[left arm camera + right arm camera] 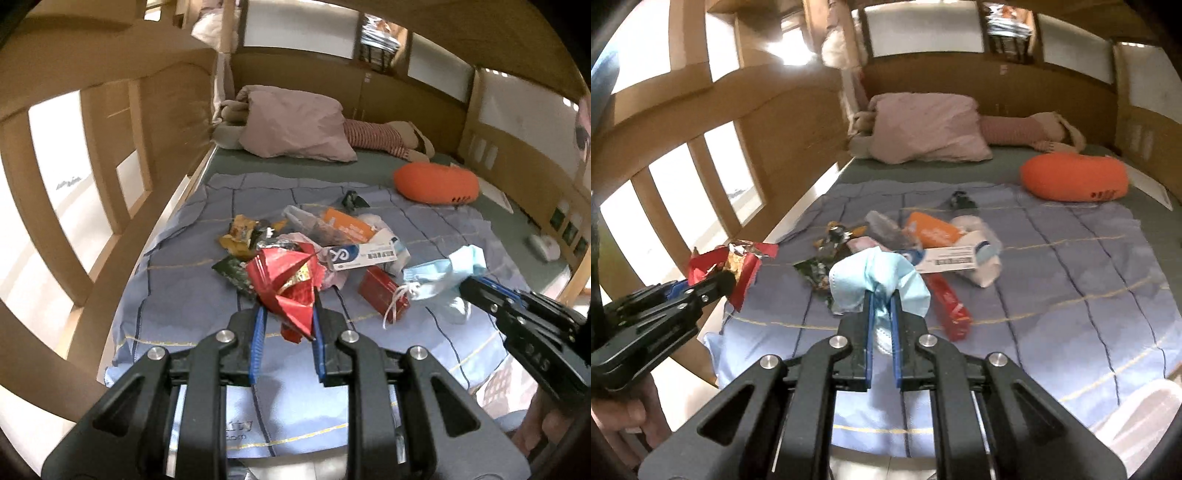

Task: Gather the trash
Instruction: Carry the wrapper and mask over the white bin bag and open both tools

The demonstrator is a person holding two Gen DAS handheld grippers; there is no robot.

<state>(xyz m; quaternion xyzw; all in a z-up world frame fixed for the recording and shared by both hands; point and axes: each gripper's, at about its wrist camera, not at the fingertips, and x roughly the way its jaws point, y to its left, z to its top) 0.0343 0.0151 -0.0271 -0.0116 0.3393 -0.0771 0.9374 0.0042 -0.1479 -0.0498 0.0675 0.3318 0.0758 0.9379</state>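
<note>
Red wrapper (286, 284): crumpled, pinched in left gripper (288, 325) fingers, held above the bed (184, 332)
Blue mask (879, 280): bunched, clamped by right gripper (882, 306) fingers, ear loop dangling in the left view only
Red box (951, 310): long axis running away from the camera, lying on the blanket
Pose: both grippers angled down

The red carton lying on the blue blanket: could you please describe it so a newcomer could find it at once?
On the blue blanket lies a heap of trash. At its near right edge, just below the white barcoded box, is the red carton, long and flat. It is the only red piece left on the blanket; the red wrapper is in the left gripper.
</note>
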